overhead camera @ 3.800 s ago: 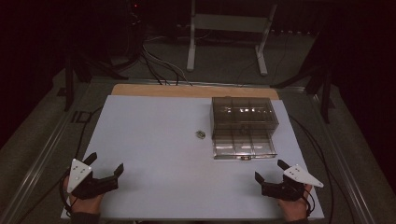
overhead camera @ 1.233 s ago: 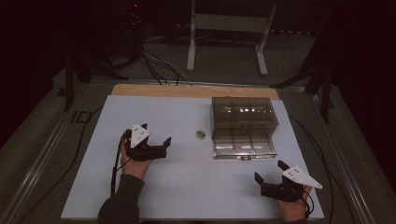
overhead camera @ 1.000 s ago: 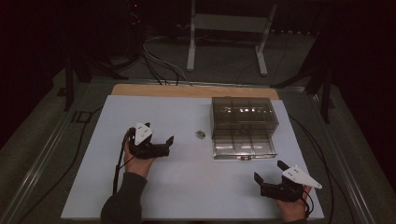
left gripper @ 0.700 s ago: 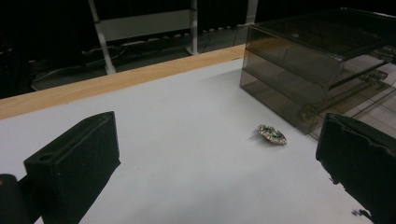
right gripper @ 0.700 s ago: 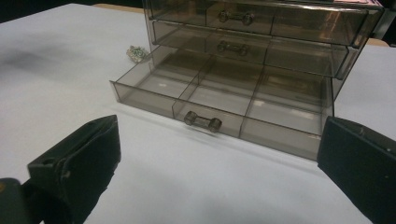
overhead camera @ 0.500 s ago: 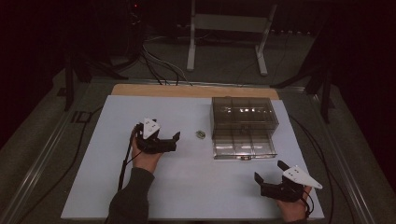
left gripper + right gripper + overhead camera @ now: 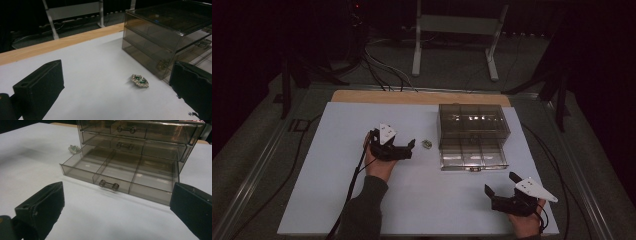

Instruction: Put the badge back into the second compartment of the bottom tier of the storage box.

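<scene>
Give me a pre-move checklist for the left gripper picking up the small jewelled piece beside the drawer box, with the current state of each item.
1. Left gripper open wide enough for the brooch: ok, jaws stand well apart.
2. Brooch lying between the line of the jaws: ok in the left gripper view, though ahead of the tips, not yet between them.
3. Brooch free of the drawer box: ok, it lies apart on the white mat.
4. Bottom drawer open to receive it: ok, pulled out, compartments bare.
5. Right gripper out of the way: ok, open, near the mat's front edge.
6. Grip security on so small a piece: cannot tell.
</scene>
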### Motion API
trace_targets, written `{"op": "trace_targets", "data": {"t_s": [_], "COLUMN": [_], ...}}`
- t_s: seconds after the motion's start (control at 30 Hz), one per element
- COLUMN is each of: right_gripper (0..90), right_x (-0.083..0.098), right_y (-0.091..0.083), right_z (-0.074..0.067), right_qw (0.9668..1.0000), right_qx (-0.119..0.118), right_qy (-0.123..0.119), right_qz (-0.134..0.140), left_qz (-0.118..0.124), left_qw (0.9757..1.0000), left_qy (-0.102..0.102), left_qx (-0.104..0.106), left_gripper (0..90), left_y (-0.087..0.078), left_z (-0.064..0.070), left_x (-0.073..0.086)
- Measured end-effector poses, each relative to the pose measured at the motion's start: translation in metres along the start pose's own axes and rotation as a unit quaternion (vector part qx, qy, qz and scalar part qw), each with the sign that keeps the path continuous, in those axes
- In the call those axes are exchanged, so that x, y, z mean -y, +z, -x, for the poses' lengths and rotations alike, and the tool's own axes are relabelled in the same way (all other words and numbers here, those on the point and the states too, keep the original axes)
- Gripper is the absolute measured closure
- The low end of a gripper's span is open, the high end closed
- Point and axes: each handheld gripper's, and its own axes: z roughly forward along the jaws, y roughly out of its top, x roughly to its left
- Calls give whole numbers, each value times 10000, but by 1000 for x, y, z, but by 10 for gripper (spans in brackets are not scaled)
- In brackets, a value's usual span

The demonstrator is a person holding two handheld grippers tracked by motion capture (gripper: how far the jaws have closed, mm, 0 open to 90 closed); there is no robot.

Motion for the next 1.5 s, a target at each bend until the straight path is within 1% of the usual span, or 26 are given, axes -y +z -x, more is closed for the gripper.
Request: {"op": "trace_targets", "data": {"t_s": [0.07, 0.13, 0.17, 0.27, 0.37, 0.47, 0.53, 0.67, 0.93, 0.97, 1.07, 1.13, 1.23, 1.33, 1.4, 1.5], "right_gripper": [0, 0, 0, 0, 0, 0, 0, 0, 0, 0, 0, 0, 0, 0, 0, 0], "right_x": [0, 0, 0, 0, 0, 0, 0, 0, 0, 0, 0, 0, 0, 0, 0, 0], "right_y": [0, 0, 0, 0, 0, 0, 0, 0, 1, 2, 2, 2, 2, 2, 2, 2], "right_z": [0, 0, 0, 0, 0, 0, 0, 0, -1, -1, -1, -1, -1, -1, -1, -1], "right_qw": [10000, 10000, 10000, 10000, 10000, 10000, 10000, 10000, 10000, 10000, 10000, 10000, 10000, 10000, 10000, 10000], "right_qx": [0, 0, -1, 0, 1, 2, 1, -8, -28, -30, -40, -43, -45, -46, -50, -50], "right_qy": [0, -7, -6, -15, -7, -10, -3, -2, 0, 2, -22, -21, -6, -4, -7, -6], "right_qz": [-1, -4, -6, -6, -2, -8, -9, -9, -20, -21, -30, -27, -21, -22, -19, -18], "left_qz": [-14, -17, -57, -112, -162, -216, -230, -330, -394, -426, -454, -504, -612, -665, -762, -839], "left_qw": [10000, 10000, 10000, 9999, 9999, 9998, 9997, 9994, 9992, 9990, 9988, 9986, 9981, 9977, 9970, 9963], "left_qy": [65, 62, 78, 53, 34, 17, 21, 49, -59, -110, -170, -174, -100, -111, -120, -160], "left_qx": [7, 14, 12, -18, 18, 5, 2, 22, 12, 29, 34, 41, 41, 58, 78, 75], "left_gripper": [21, 21, 21, 20, 16, 12, 9, 10, 10, 10, 11, 11, 11, 15, 28, 37], "left_y": [3, 5, 9, 14, 20, 25, 26, 35, 46, 50, 55, 59, 65, 68, 73, 76], "left_z": [2, 3, 4, 5, 7, 10, 10, 13, 13, 14, 17, 19, 23, 25, 28, 29], "left_x": [-1, -2, -3, -4, -4, -4, -4, -3, 1, 2, 2, 3, 4, 4, 5, 7]}}
